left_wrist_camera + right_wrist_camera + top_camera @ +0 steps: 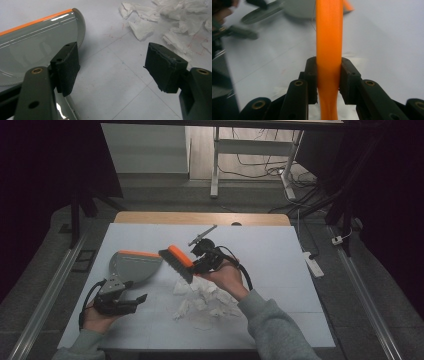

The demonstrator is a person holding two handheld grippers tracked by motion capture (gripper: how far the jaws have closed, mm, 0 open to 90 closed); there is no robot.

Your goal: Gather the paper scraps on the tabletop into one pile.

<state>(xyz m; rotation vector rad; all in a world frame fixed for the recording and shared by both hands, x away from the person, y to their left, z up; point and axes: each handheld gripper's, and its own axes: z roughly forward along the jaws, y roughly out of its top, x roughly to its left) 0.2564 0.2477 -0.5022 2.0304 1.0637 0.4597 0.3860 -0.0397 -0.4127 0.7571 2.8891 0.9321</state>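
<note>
While your right tool [202, 262] pinches the brush [176, 262] by its stiff orange handle, held above mid-tabletop [280, 265], the left tool [131, 301] sits spread behind the dustpan [134, 266]. Expect light, slippery plastic; grip its rear handle. The paper scraps [205, 301] toward the near edge are soft and featherlight.

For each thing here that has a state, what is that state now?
Left claw: open, empty, beside the dustpan.
Right claw: shut on the brush handle.
Brush: held up, above the table.
Dustpan: lying on the table, empty.
Paper scraps: scattered, not yet swept.
</note>
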